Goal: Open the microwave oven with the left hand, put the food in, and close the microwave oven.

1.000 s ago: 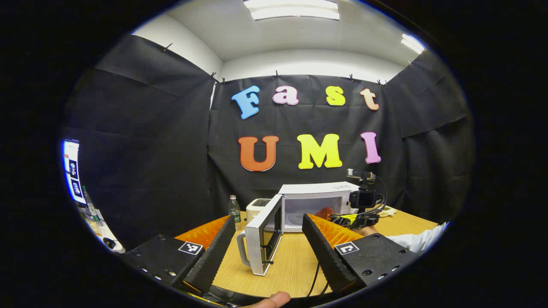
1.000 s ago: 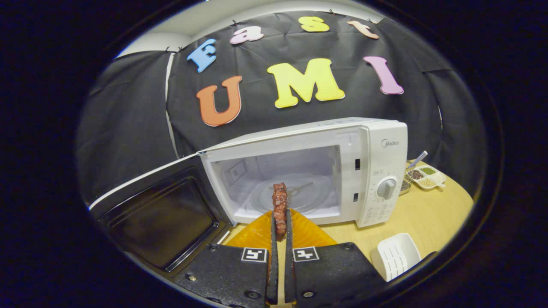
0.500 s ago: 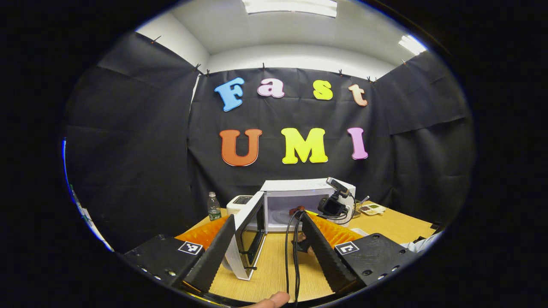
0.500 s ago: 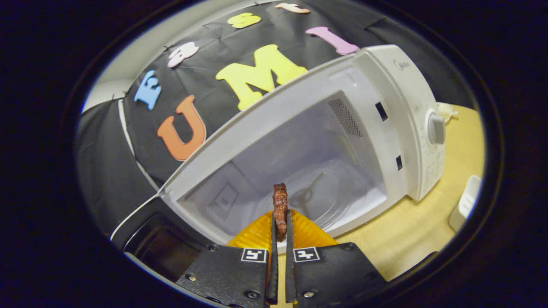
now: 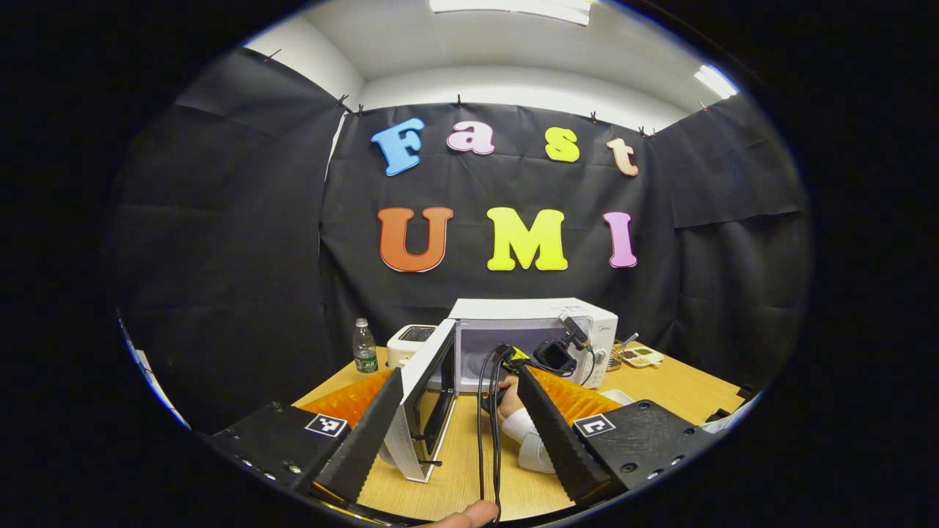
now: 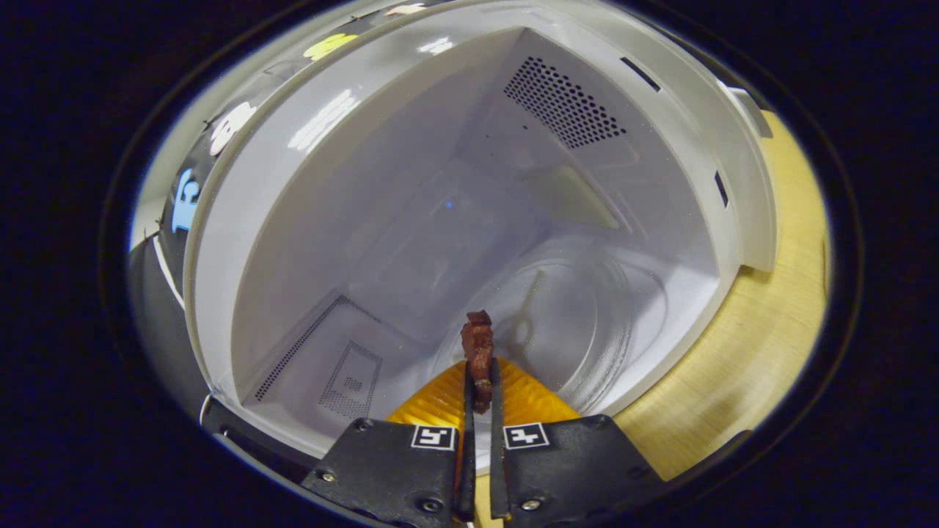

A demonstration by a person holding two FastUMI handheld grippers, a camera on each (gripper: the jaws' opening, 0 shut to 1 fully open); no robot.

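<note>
Food point(image 6: 477, 350), a dark red-brown, lumpy strip, stands upright between the right gripper point(image 6: 478, 396) fingers, which we see pressed on its lower end; it sits at the mouth of the microwave point(image 6: 469, 183), near the glass turntable point(image 6: 579, 323); in the left gripper view, the left gripper point(image 5: 452, 407) is spread wide and empty, with the door point(image 5: 422, 396) swung open to the left on the table point(image 5: 682, 385).

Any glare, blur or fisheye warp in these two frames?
Left gripper view: sharp; ceiling lights blown out; wall edges bow outward. Right gripper view: cavity walls of the microwave curve heavily from the fisheye, streaky light reflections on its upper left wall, food in the right claw stays crisp.
</note>
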